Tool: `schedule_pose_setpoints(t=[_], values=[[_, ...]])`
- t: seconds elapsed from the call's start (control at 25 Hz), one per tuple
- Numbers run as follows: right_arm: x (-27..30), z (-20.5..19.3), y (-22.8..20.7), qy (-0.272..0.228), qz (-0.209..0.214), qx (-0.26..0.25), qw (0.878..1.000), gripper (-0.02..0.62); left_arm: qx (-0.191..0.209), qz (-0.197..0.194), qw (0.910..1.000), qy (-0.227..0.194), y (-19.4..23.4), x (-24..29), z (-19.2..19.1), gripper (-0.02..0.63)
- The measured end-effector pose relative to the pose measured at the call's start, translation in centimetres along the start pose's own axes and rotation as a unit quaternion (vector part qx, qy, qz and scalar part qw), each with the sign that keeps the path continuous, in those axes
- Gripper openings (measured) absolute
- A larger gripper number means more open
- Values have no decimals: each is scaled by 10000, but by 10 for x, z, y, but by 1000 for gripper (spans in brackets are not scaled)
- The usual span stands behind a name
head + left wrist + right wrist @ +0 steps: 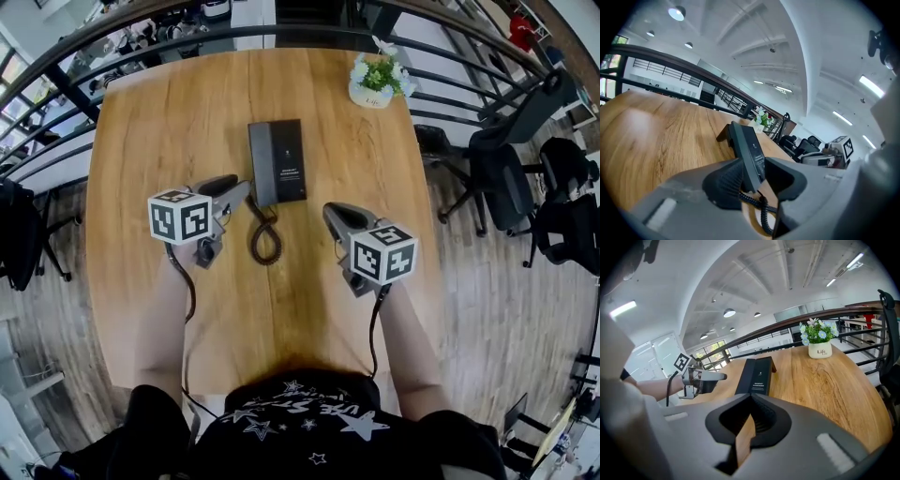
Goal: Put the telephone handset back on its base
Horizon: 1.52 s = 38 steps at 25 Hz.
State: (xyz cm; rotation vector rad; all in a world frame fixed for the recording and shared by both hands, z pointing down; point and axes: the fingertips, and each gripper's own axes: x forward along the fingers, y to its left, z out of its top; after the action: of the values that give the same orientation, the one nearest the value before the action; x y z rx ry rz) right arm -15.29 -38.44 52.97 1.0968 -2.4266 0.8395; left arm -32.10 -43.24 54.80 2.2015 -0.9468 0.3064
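black handset (pixel 260 161) seems seated on its flat black base (pixel 289 159); left tongs (pixel 242 190) gape empty, right tongs (pixel 330 211) pinched empty. draw left back clear of the coiled cord (pixel 265 234).

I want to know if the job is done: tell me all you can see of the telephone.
The telephone is a flat black slab, plastic by the look, on the table, its far end propped on a foot. The handset lies seated along its left side; the right panel bears small pale print, unreadable. A coiled cord loops from its near end onto the table. The open left gripper hangs at its near left corner.
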Motion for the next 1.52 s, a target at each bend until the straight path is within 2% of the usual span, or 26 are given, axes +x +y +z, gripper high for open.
schedule_pose_setpoints(t=[0.16, 0.32, 0.6, 1.04, 1.36, 1.52], values=[[-25, 6, 17, -134, 96, -180, 9997, 0, 122, 78, 9998, -97, -30, -32, -17, 147], [-69, 1, 21, -344, 315, -380, 9982, 0, 229, 283, 9985, -398, -80, -51, -32, 147], [-89, 0, 54, -316, 661, -637, 9953, 0, 75, 428, 9962, -754, -122, -98, -51, 147], [-145, -6, 54, -294, 1318, -878, 9869, 0, -398, 821, 9884, -1214, -206, -109, -100, 147], [-180, -29, 40, 20, 1740, -1163, 9778, -2, -662, 1247, 9767, -1616, -267, -108, -134, 138], [-190, -46, 44, 182, 2078, -1313, 9692, -2, -852, 1598, 9644, -1926, -293, -114, -159, 113]])
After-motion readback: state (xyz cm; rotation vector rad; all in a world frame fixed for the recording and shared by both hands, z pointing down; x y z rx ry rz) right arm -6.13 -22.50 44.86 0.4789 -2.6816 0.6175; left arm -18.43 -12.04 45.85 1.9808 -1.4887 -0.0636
